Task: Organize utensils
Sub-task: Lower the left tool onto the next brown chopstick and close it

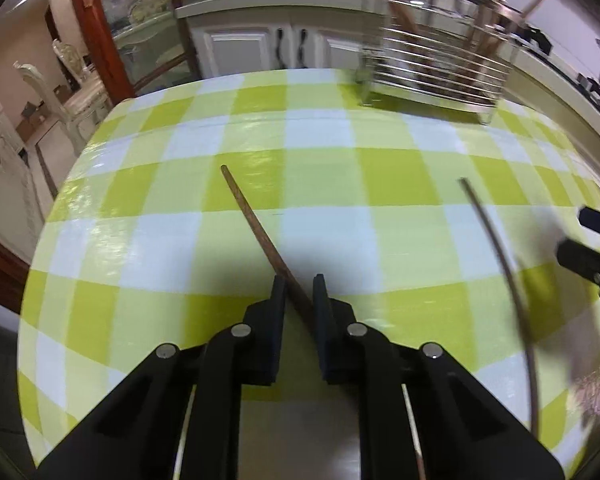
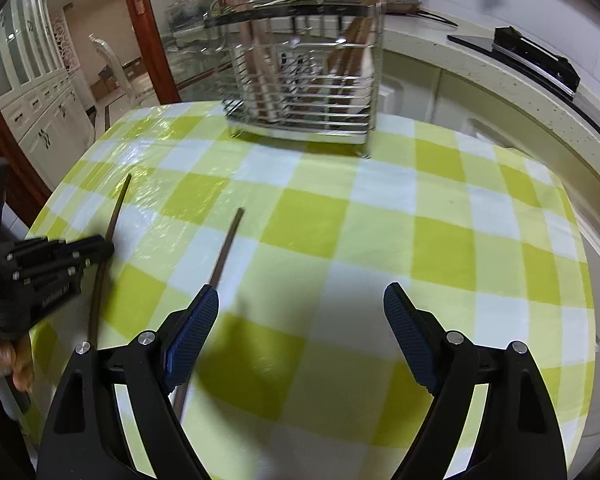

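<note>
A brown chopstick (image 1: 256,224) lies slanted on the checked tablecloth, its near end between the fingers of my left gripper (image 1: 300,280). The jaws stand narrow, with both pads against the stick. In the right wrist view this same gripper (image 2: 108,250) sits at the left on that chopstick (image 2: 118,208). A second chopstick (image 2: 226,248) lies beside it, running under the left finger (image 2: 192,332) of my right gripper (image 2: 300,292), which is wide open with only cloth between its pads. From the left wrist that second chopstick (image 1: 500,248) looks blurred, with the right gripper (image 1: 580,236) at the frame's edge.
A metal wire utensil holder (image 2: 304,92) (image 1: 432,76) stands at the table's far side with several wooden utensils upright in it. The green-and-white cloth (image 2: 380,240) covers a rounded table. A counter (image 2: 480,76) runs behind; a hand (image 2: 16,364) shows at the lower left.
</note>
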Demonstrator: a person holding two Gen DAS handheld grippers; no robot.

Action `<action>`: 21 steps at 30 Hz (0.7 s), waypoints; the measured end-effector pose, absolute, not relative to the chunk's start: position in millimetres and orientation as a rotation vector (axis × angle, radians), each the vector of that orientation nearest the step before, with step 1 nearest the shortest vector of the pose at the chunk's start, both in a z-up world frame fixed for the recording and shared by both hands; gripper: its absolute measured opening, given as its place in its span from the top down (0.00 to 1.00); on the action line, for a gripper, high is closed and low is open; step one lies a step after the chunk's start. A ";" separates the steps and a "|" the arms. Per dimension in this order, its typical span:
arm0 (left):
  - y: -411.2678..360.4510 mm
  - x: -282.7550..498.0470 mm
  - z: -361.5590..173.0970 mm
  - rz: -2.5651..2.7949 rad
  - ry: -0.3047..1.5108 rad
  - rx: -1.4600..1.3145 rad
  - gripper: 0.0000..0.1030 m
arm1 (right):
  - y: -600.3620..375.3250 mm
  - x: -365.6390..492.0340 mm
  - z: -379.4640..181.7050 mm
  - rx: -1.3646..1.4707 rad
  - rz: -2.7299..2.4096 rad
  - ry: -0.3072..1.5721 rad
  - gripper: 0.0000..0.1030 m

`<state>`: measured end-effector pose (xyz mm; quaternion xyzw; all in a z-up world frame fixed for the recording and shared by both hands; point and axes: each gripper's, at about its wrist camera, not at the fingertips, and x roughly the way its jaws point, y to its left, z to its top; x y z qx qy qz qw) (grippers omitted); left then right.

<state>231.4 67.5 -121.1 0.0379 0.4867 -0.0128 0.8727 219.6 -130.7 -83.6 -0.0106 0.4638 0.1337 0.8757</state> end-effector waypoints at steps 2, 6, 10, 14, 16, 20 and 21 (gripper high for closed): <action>82.3 232.8 -120.6 -0.006 1.022 0.075 0.87 | -121.2 215.6 -86.7 -0.026 0.287 0.982 0.23; 98.8 233.0 -120.7 0.008 1.024 0.064 0.88 | -105.1 211.7 -92.4 -0.026 0.291 1.007 0.23; 100.2 232.6 -120.0 0.007 1.029 0.072 0.84 | -89.8 211.8 -97.3 -0.045 0.263 1.020 0.31; 101.7 233.5 -119.9 0.002 1.030 0.056 0.79 | -80.1 212.0 -104.0 -0.084 0.240 1.041 0.47; 99.9 233.9 -120.3 0.000 1.031 0.061 0.80 | -77.7 210.4 -105.8 -0.099 0.234 1.037 0.51; 95.9 234.3 -120.3 -0.016 1.034 0.066 0.89 | -74.8 209.3 -104.8 -0.107 0.253 1.031 0.68; 95.0 234.4 -120.1 -0.021 1.033 0.066 0.90 | -74.0 209.1 -104.4 -0.109 0.262 1.030 0.71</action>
